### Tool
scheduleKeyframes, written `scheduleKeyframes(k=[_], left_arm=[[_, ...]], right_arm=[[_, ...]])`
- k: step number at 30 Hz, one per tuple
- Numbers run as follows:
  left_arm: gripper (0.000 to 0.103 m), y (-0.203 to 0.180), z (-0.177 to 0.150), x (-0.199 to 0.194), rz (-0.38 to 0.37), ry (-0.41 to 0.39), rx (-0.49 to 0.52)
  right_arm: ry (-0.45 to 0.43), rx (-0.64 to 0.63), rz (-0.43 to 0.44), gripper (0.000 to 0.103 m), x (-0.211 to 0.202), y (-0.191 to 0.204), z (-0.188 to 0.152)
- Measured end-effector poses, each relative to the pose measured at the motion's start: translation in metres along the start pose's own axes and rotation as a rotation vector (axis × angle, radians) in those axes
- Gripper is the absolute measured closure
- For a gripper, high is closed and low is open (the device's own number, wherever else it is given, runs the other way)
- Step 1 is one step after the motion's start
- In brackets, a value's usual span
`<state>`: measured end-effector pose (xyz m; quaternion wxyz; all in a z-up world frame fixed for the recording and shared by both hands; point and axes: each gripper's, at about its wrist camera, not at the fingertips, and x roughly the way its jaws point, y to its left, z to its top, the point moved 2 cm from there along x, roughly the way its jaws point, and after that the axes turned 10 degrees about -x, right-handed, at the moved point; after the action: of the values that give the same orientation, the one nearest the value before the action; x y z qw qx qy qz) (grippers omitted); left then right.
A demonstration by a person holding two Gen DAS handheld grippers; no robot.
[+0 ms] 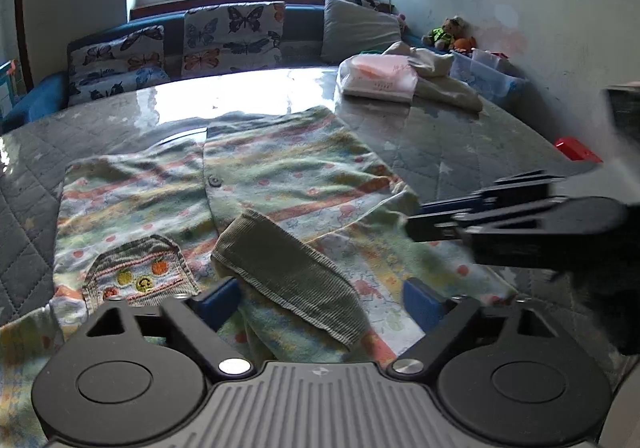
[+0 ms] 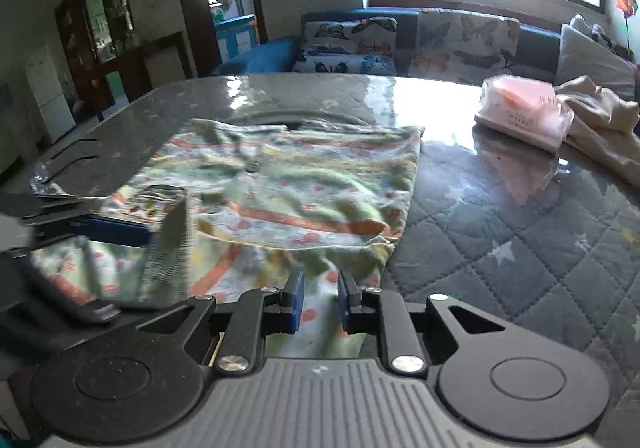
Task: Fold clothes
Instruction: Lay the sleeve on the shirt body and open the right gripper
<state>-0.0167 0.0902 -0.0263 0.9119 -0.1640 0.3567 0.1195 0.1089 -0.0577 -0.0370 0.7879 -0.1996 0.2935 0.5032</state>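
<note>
Lying flat on the quilted table point(image 1: 460, 135), the striped child's cardigan point(image 1: 280, 175) spreads directly ahead of both claws, with its ribbed green cuff point(image 1: 288, 268) folded across the front panel. The knit looks soft, light and limp, so it should drape and slide readily on the glossy table cover; hems, cuffs and corners are the likely best places to take hold. The left gripper point(image 1: 324, 300) stands wide, its jaws straddling the cuff without closing on it. The right gripper point(image 2: 320, 302) is narrowed, with fabric between its pads point(image 2: 295, 300); whether it actually pinches the cloth cannot be told. Beyond, a pink tissue pack point(image 2: 524, 115) bears print too small to read.
</note>
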Motion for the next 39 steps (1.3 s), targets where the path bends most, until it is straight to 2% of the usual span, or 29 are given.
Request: scheduleKeyframes(k=[1,6,8,13,17,20,25,28,32,35,39], left_arm=[[0.029,0.004,0.0,-0.001,0.005,-0.002,-0.008],[0.064,0.031,-0.001,-0.018,0.038,-0.024,-0.066],[0.072,0.042,-0.002,-0.024,0.052,-0.033,-0.089],[0.071,0.069,-0.003,-0.04,0.086,-0.055,-0.147],[0.071,0.088,-0.003,-0.053,0.114,-0.071,-0.191],[0.064,0.095,-0.007,-0.059,0.139,-0.07,-0.226],[0.064,0.1,-0.013,-0.068,0.113,-0.073,-0.259],[0.062,0.102,-0.018,-0.07,0.124,-0.071,-0.261],[0.057,0.127,-0.028,-0.084,0.186,-0.093,-0.357],[0.054,0.147,-0.035,-0.096,0.237,-0.113,-0.426],[0.048,0.186,-0.05,-0.123,0.377,-0.162,-0.533]], right_arm=[[0.002,-0.011,0.004,0.084,-0.005,0.002,-0.002],[0.035,-0.047,0.026,0.082,-0.023,0.013,-0.016],[0.053,-0.071,0.019,0.078,-0.028,0.017,-0.024],[0.084,-0.093,0.012,0.077,-0.034,0.019,-0.032],[0.038,-0.1,-0.002,0.077,-0.039,0.018,-0.018],[0.016,-0.106,-0.002,0.076,-0.027,0.018,-0.007],[0.061,-0.107,-0.003,0.076,0.005,0.017,-0.005],[0.067,-0.112,-0.012,0.074,0.007,0.019,-0.002],[0.038,-0.144,0.019,0.071,0.001,0.035,0.009],[0.011,-0.179,0.076,0.065,0.003,0.056,0.019],[-0.02,-0.23,0.139,0.061,0.013,0.086,0.03]])
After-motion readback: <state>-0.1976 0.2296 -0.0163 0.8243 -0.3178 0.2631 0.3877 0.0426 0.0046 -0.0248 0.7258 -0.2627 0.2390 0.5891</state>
